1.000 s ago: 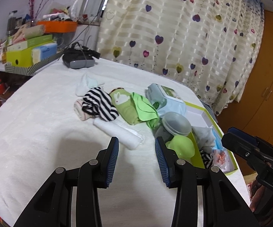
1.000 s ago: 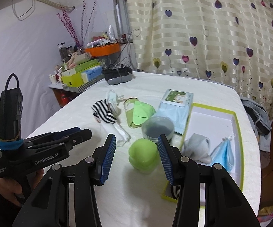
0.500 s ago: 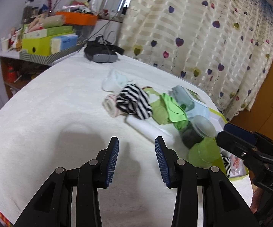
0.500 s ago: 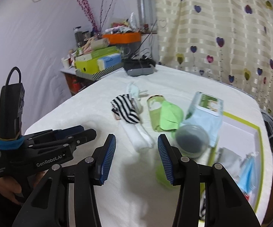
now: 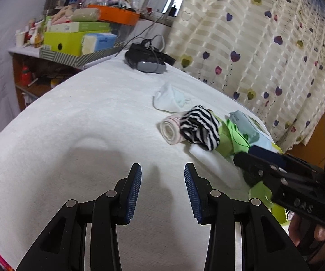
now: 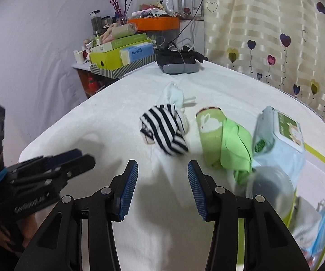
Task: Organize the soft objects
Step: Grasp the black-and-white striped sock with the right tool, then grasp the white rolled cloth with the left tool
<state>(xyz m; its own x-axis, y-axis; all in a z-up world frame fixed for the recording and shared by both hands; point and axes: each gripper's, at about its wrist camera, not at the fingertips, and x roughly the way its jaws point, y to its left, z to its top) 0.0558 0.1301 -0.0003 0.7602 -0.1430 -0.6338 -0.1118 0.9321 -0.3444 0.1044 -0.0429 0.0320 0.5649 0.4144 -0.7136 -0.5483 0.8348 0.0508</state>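
On the table (image 6: 117,103): striped sock (image 6: 162,131) at centre, small sock (image 6: 173,93) just behind, folded cloths (image 6: 225,144) to its right; wipes pack (image 6: 277,140) further right; headset (image 6: 178,64) at far edge; tray (image 6: 322,164) at right edge.

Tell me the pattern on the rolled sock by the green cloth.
Black-and-white stripes; right wrist view.
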